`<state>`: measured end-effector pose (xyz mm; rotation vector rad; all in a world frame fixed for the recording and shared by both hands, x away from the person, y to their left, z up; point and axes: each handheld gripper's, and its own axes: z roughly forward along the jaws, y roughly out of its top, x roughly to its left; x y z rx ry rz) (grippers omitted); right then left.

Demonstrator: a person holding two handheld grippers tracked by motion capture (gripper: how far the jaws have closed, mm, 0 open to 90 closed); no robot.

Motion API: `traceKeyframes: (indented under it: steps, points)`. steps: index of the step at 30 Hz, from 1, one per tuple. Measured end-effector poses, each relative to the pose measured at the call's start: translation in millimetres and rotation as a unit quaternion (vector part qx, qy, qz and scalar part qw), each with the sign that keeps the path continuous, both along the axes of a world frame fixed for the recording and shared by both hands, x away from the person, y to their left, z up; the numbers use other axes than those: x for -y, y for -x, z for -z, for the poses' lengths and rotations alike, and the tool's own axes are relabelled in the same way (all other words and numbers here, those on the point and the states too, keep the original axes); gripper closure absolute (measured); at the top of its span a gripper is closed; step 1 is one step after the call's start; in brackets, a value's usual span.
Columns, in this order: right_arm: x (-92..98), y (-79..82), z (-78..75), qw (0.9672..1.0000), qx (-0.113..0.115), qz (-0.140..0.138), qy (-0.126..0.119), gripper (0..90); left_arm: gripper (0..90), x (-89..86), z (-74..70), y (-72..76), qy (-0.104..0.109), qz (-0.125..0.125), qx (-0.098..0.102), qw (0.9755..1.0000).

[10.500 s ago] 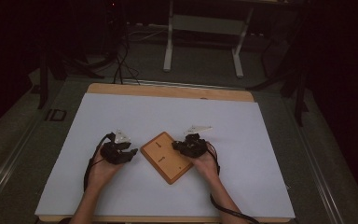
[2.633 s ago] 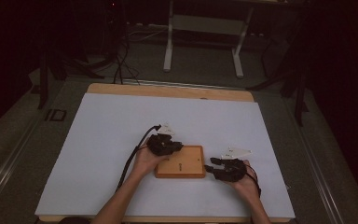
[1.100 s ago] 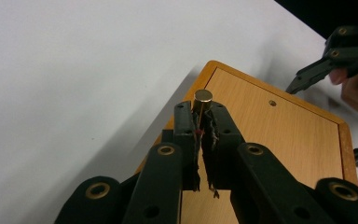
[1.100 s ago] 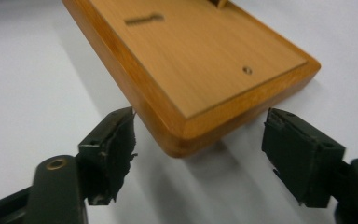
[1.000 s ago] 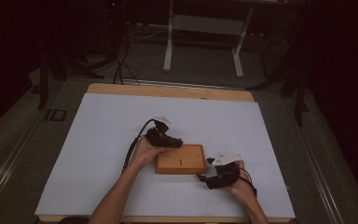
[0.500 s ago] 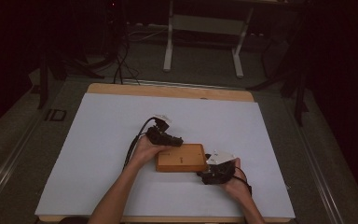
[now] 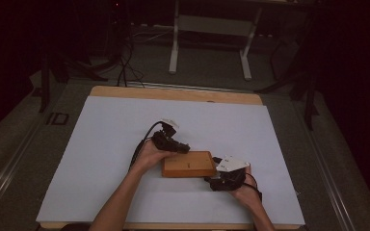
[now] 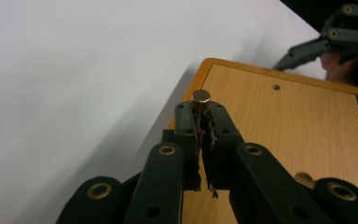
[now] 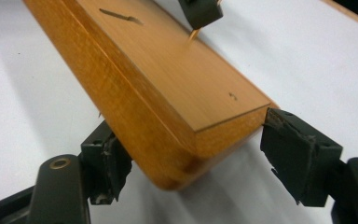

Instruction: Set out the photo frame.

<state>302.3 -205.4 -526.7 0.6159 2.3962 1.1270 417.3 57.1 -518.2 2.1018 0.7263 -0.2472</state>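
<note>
The wooden block (image 7: 188,164) lies flat near the middle of the white counter (image 7: 101,144), its long side toward you, with a small hole (image 8: 275,87) in its top face near one edge. Your left gripper (image 8: 201,122) is closed on a short metal pin (image 8: 201,97), whose round end stands clear above the jaw tips; you carry it over the block's top face, presumably so that it can be lined up with that hole. The pin's lower end is hidden between the jaws, so its length cannot be told. Your right gripper (image 9: 191,154) is spread wide around the block's near corner, one jaw against or just beside the long side, the other just off the short end. This placement looks meant to brace the block against sliding while the pin goes in. Both hands come in from the counter's near edge.
</note>
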Motion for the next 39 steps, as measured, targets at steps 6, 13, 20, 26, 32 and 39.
traceKeyframes:
  steps: [6,13,20,26,32,39]
  points:
    - [0.5,2.1,-2.7,0.9999,0.012,-0.001,-0.007,27.2,84.8,-2.7,4.7,-2.2,0.017,0.016,-0.023,0.9994]
    - [0.0,1.5,-4.9,0.9997,0.018,-0.003,-0.016,28.0,82.8,-0.2,4.0,-0.3,0.009,0.012,-0.01,0.9998]
    - [-3.3,2.5,-9.9,0.9987,0.032,-0.02,-0.033,38.0,80.1,3.7,5.7,0.8,-0.004,0.011,0.002,0.9999]
    - [-6.6,1.3,-10.9,0.9985,0.032,-0.026,-0.036,40.6,74.2,-0.3,1.5,2.3,0.001,0.006,0.015,0.9999]
    - [-6.1,-0.5,-11.8,0.9984,0.032,-0.022,-0.041,42.3,65.6,-10.0,-4.3,7.8,0.004,-0.011,0.037,0.9993]
    - [-5.5,-1.4,-11.9,0.9983,0.031,-0.021,-0.044,42.6,63.9,-28.5,-7.4,17.0,0.015,-0.048,0.063,0.9967]
